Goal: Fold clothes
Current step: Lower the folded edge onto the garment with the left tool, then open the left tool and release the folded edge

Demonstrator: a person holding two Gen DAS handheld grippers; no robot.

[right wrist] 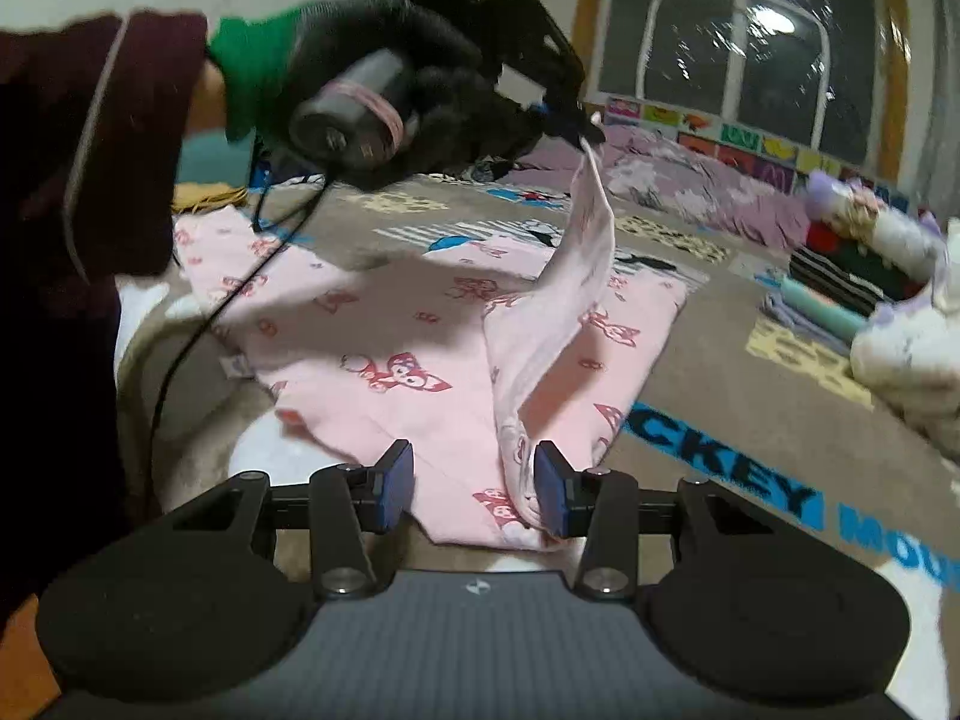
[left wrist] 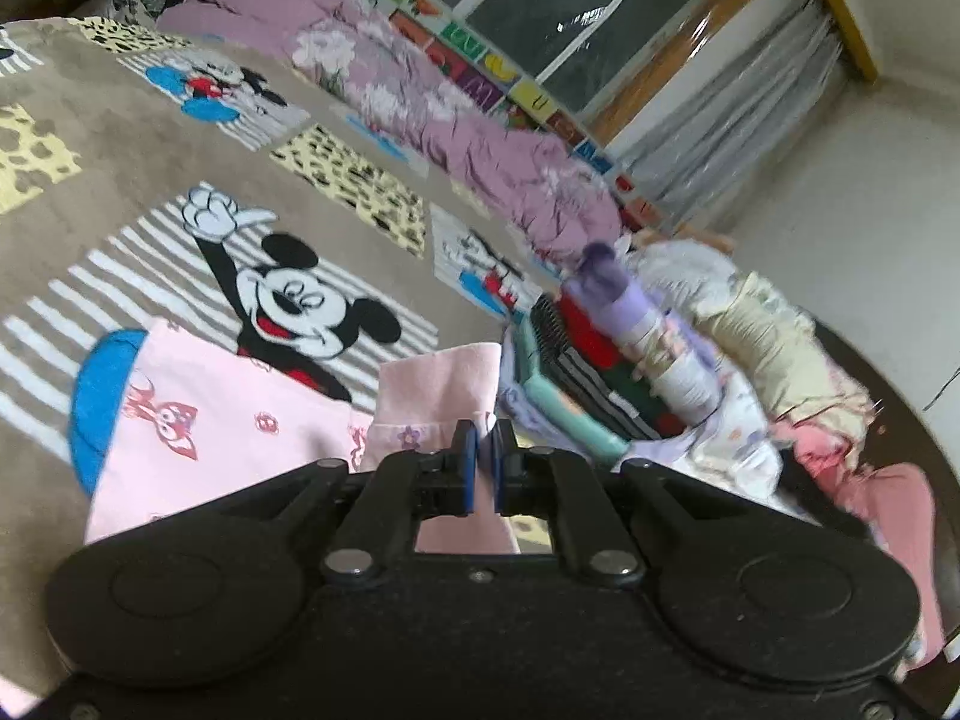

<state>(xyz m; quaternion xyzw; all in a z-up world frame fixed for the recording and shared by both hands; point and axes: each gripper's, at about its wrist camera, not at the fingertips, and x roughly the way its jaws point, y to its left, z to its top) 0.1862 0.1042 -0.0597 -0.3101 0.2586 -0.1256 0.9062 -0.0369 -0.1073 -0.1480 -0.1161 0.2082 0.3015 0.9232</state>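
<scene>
- Nearest the right wrist camera, the right gripper [right wrist: 474, 489] stands partly open; no pad presses on anything, though the right pad sits just beside a raised fold of cloth.
- Between and beyond its pads lies the garment [right wrist: 372, 330], pink with small fox-like prints, spread mostly flat on the rug [right wrist: 690, 330].
- One strip [right wrist: 585, 228] of the garment rises from the right pad's side up to the left gripper [right wrist: 573, 123], which is shut on its top edge and holds it taut above the rest of the cloth.
- A gloved hand [right wrist: 420, 90], black glove with a green cuff, carries that gripper; a dark sleeve [right wrist: 90, 138] fills the left edge and a black cable [right wrist: 198, 324] hangs from the hand across the garment.
- From the left wrist camera, the left gripper [left wrist: 485, 462] shows its pads nearly together with pink cloth [left wrist: 438, 390] pinched between them; the garment [left wrist: 240, 420] lies below to the left.
- Under it, the rug [left wrist: 150, 138] is brown with cartoon mouse panels, striped patches and yellow spotted squares.
- To the right, near the garment but apart from it, sits a heap of clothes [left wrist: 630, 360], blurred, with striped, red, teal and lilac pieces.
- Farther back, a purple blanket [left wrist: 420, 90] lies along the rug's far edge.
- Behind it stands a dark window [left wrist: 540, 6] with a row of coloured cards [left wrist: 480, 54] below the glass.
</scene>
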